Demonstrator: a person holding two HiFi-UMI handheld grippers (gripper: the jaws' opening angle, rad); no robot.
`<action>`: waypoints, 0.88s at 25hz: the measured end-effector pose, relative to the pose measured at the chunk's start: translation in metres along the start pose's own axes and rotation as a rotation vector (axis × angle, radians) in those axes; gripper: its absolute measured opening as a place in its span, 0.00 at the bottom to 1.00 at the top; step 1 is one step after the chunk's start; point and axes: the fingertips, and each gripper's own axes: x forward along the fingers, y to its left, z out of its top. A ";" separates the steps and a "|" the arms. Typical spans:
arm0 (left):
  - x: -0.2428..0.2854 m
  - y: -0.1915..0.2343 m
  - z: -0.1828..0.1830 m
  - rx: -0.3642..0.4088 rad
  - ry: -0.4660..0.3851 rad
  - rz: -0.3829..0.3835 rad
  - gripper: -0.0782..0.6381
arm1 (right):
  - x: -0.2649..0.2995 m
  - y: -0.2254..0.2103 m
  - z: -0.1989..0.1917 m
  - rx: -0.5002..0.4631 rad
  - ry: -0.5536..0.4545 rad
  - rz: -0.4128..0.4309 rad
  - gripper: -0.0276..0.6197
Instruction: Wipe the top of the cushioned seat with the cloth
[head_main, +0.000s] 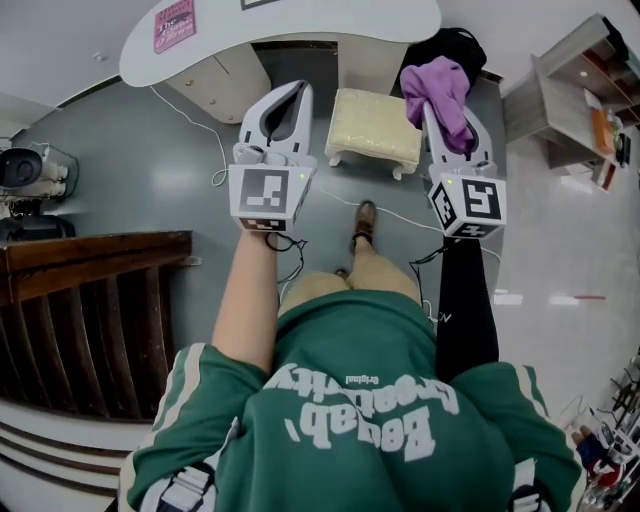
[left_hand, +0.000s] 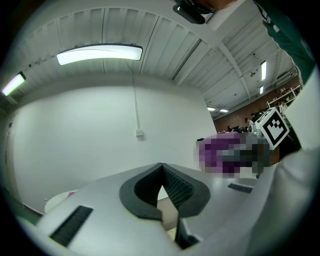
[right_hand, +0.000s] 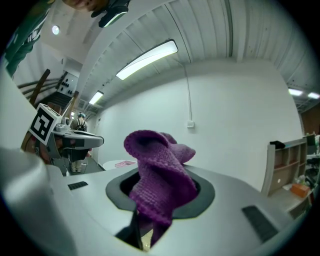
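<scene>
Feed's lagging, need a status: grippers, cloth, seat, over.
Left gripper shut, empty. Right gripper shut on purple cloth. Cloth not yet on cushioned seat; seat top bare. Nothing between.

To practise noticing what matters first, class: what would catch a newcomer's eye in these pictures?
The purple cloth clamped in the right gripper, upper right in the head view. Left of it, a cream cushioned stool stands on the grey floor; the left gripper is shut and empty.

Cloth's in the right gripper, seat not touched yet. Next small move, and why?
Probably lower the right gripper leftward until the cloth meets the top of the cushioned seat: it is clamped but held in the air beside the seat, not touching.
</scene>
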 end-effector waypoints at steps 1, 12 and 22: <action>0.009 0.004 -0.001 0.002 0.002 0.003 0.13 | 0.010 -0.005 -0.001 0.006 -0.008 0.007 0.24; 0.099 0.040 -0.022 -0.031 0.019 0.023 0.13 | 0.110 -0.042 -0.004 0.036 0.013 0.060 0.24; 0.165 0.054 -0.040 -0.020 0.021 0.020 0.13 | 0.176 -0.063 -0.025 0.080 0.023 0.167 0.24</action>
